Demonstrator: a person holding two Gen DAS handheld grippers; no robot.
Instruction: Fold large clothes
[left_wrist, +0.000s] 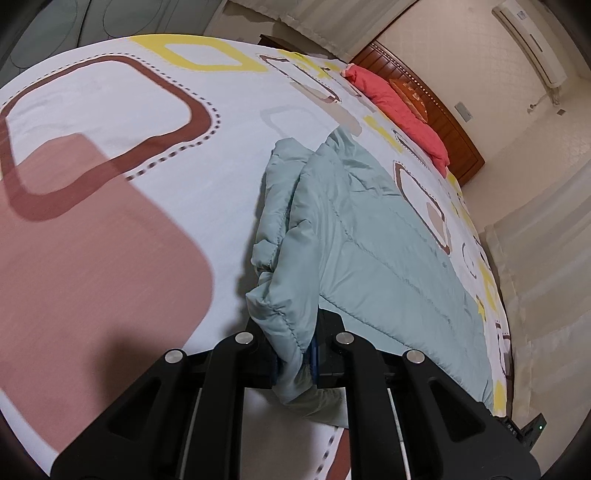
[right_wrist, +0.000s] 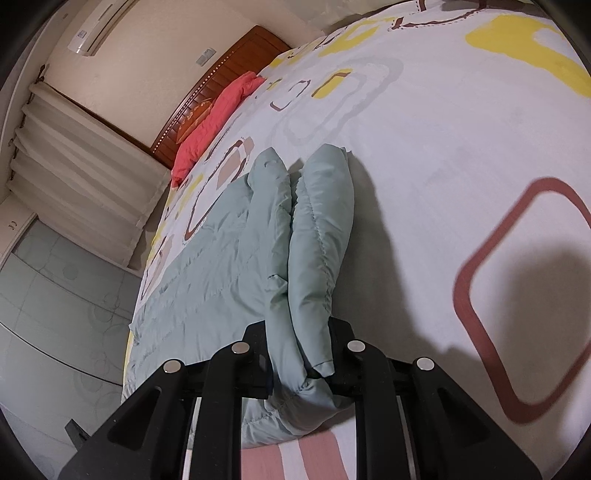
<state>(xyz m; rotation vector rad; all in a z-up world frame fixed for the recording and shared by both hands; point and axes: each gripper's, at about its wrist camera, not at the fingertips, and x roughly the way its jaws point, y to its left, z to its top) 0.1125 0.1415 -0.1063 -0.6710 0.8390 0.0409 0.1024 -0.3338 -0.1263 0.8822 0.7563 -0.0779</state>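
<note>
I can read almost nothing here: only faint pale digits on a small dark device (left_wrist: 517, 428) at the bed's edge, too blurred for me to make out.

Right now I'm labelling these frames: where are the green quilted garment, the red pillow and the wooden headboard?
green quilted garment (left_wrist: 369, 236): left wrist view, on its flat quilted panel.
red pillow (left_wrist: 399, 103): left wrist view, mid-surface.
wooden headboard (right_wrist: 255, 48): right wrist view, on its upper panel.
</note>
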